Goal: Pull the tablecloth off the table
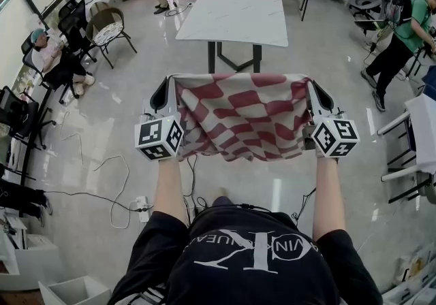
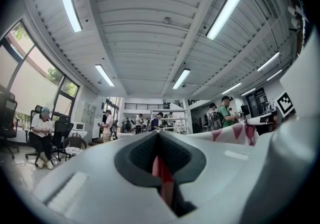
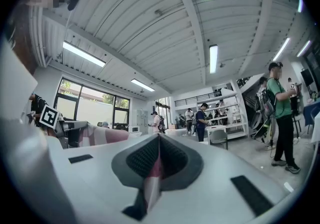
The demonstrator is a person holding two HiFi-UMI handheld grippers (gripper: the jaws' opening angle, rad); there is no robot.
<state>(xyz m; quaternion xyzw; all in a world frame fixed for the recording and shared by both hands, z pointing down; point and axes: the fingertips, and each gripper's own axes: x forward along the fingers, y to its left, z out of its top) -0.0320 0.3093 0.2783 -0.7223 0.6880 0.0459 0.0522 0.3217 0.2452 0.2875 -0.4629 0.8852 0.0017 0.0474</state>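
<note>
Two grippers: left gripper [image 1: 165,91] and right gripper [image 1: 320,92], both smooth white moulded shells, each with a cube [image 1: 160,137] of black-and-white square markers at the hand end.
Left fingers [image 2: 140,153]: clenched on the cloth [image 1: 242,116]; dark pads with a fine ribbed grain meet, and a thin red strip of fabric is pinched in the seam between them.
Right fingers [image 3: 142,158]: clenched too, with the same dark ribbed pads; a pale pink-and-white edge of the fabric is squeezed between them.
Cloth look: soft, thin fabric in red and white checks bent into wavy rows. Its top hem is pulled fairly straight, and the rest sags in loose folds with a ragged, bunched lower edge.
Cloth place: fully off the tabletop [image 1: 231,18], hanging in the air on the person's side of it and well apart from its near edge, with one top corner in each gripper.
Tabletop: rectangular, flat, white with faint grey marbling, on dark angled legs [image 1: 235,58].
Floor [image 1: 122,99]: glossy pale surface all round the tabletop, with soft reflections; thin cables [image 1: 102,174] trail across it on the person's side, to the left.
</note>
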